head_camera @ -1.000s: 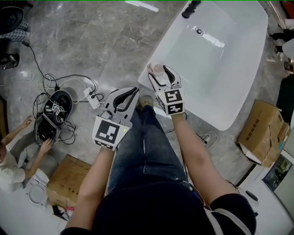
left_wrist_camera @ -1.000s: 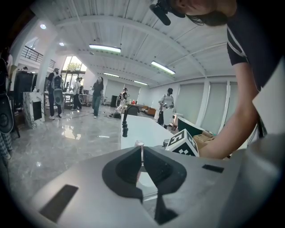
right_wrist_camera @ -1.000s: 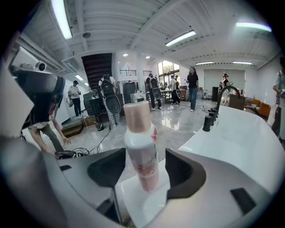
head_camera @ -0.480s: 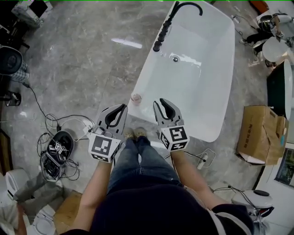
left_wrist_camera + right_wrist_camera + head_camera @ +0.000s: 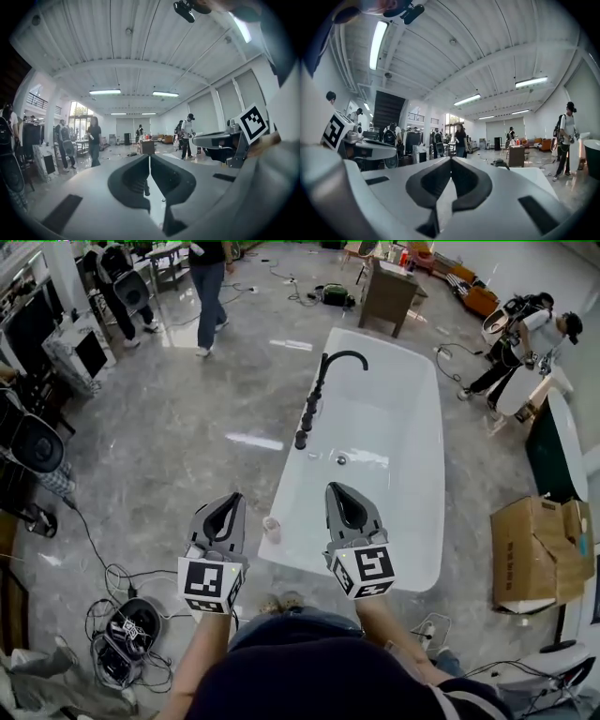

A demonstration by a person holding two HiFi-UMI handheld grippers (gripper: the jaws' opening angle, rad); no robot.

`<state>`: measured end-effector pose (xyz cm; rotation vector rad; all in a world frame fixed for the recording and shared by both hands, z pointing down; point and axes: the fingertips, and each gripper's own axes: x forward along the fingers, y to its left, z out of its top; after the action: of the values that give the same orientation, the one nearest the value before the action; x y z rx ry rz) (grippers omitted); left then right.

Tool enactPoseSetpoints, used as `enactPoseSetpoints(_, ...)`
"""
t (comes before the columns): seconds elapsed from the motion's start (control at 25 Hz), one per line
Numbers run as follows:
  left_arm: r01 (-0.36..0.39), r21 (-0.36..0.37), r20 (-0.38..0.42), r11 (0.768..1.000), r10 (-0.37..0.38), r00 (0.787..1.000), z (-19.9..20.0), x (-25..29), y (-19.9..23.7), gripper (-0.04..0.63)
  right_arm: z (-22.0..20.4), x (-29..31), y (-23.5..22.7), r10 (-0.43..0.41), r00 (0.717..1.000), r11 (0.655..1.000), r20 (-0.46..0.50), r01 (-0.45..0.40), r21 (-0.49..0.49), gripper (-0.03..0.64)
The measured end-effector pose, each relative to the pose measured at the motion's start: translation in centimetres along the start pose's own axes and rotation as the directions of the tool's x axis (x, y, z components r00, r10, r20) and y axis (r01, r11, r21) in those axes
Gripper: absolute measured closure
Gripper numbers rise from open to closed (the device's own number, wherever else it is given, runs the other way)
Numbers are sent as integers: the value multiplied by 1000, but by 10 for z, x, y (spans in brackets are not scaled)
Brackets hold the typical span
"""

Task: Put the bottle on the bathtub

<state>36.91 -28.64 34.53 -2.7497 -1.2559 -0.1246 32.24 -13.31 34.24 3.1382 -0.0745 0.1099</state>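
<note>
White bathtub [image 5: 394,502] ahead of both grippers, far end beyond the fingertips, near end under the right fingers. Small bottle [image 5: 272,529] upright on the near left corner of the rim, pale cap up. Sits between the two grippers: just right of the left fingers, well left of the right ones, touched by neither.

Left gripper [image 5: 230,499] held over the grey marble floor [image 5: 187,446], just outside the tub's left edge, pointing forward. Fingers closed, tips pressed together in the left gripper view, nothing between them, only the oval gap behind the tips. Right gripper [image 5: 342,491] level with the left, over the tub's near end, also pointing forward. Fingers likewise shut tip to tip in the right gripper view, and empty.

Black faucet [image 5: 319,395] on the tub's left rim, well beyond the left fingertips, spout arching over the basin. Cardboard box [image 5: 539,549] on the floor, far right of the right fingers. Tangle of cables [image 5: 122,634] behind and left of the left gripper. Person in a dark top [image 5: 211,287] standing far ahead of the left fingertips; another person [image 5: 525,334] far ahead and right of the right ones.
</note>
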Motion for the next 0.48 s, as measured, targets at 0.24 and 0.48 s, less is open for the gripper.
enactPoseSetpoints(0.24,-62,18,109,998,59,992,72,-10,-1,565,78,-19,-5,-21,992,1000,124,23,-17,591)
enactPoseSetpoints(0.48,-102,13,148,995,99,984,103,-26,-4,565,107,-28,4,1,988,999,157,5,-38,591)
